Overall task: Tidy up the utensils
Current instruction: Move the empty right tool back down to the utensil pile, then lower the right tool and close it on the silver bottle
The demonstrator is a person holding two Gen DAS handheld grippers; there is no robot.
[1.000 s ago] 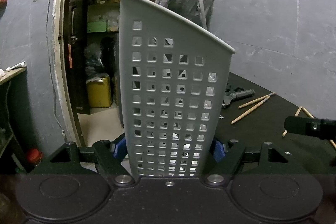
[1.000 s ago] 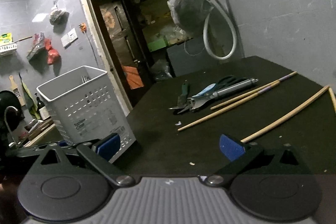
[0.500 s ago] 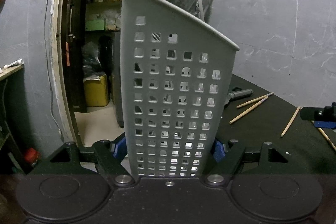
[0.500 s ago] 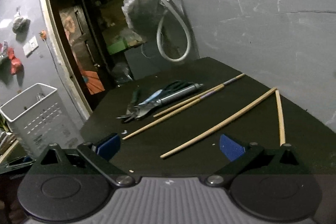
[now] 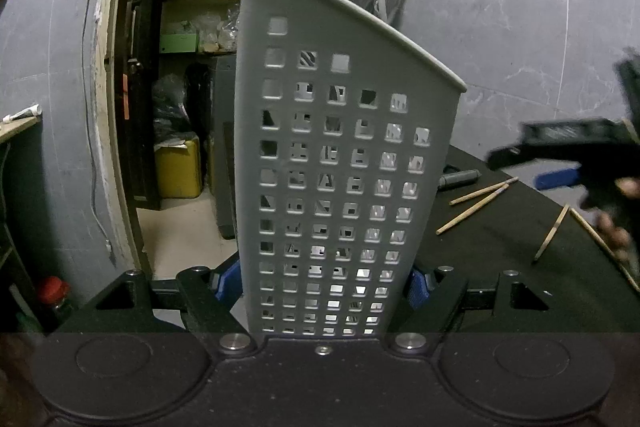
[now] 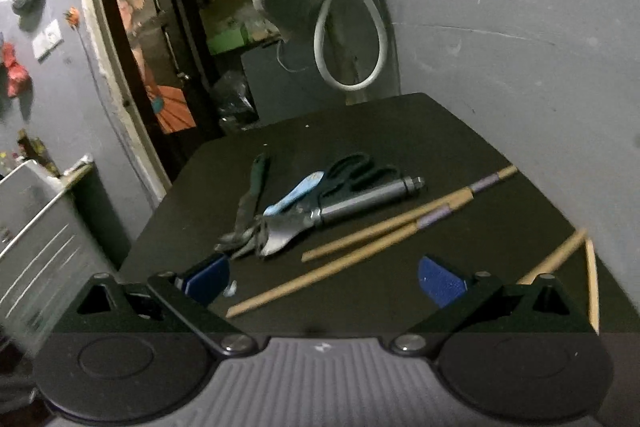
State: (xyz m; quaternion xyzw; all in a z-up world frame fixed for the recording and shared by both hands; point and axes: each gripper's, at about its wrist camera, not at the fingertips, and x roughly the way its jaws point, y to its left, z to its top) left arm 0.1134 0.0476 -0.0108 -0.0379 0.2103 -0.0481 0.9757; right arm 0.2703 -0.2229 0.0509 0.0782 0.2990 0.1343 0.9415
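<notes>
Two blue pads of the left gripper [image 5: 322, 283] squeeze the bottom of the grey basket [image 5: 336, 163], which stands upright at the left edge of the black table [image 6: 400, 131]. The right gripper [image 6: 324, 277] has its jaws spread wide with nothing between them, above two chopsticks [image 6: 360, 243] in the middle. Scissors [image 6: 352, 171] lie just behind, touching other tools.

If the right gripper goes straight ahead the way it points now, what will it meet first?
Probably the nearer wooden chopstick lying on the black table, right between the open right gripper fingers; depth is hard to judge.
</notes>
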